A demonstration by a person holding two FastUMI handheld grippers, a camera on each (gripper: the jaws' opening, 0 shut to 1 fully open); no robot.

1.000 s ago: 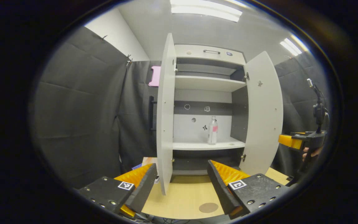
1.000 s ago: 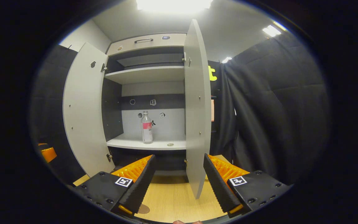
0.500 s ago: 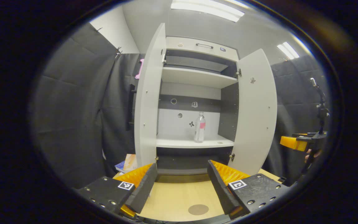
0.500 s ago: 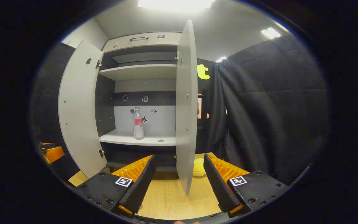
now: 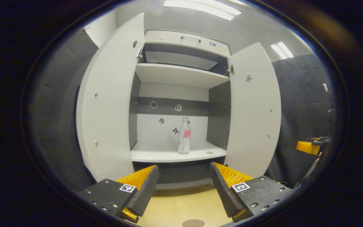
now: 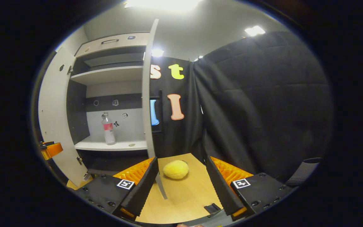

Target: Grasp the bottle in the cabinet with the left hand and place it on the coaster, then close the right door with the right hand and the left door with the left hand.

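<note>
A clear plastic bottle [image 5: 184,135] stands upright on the lower shelf [image 5: 175,155] of an open cabinet [image 5: 181,47], its long axis vertical and its cap pointing up. A pink band wraps its upper part; what is printed there is too small to make out. In the left gripper view the bottle sits right of the shelf's middle, well back from the front edge. A small round thing [image 5: 210,153] lies on the shelf just to its right, too small to identify.

The left door [image 5: 106,104] and right door [image 5: 252,110] both stand swung wide open. In the right gripper view the right door [image 6: 148,94] appears nearly edge-on, and the bottle [image 6: 108,128] shows past it, toward the left of the shelf.

The left gripper [image 5: 183,184] is low in front of the cabinet, its fingers spread wide with nothing between them, well short of the bottle. Below it, the round brown coaster [image 5: 193,223] lies on the wooden table [image 5: 175,205], cut off at the bottom edge.

The right gripper [image 6: 181,179] also has its fingers spread wide, holding nothing. Between them, farther off on the table, lies a soft yellow rounded object [image 6: 175,169]. At the far right of the left gripper view, the right gripper is partly cut off.
</note>
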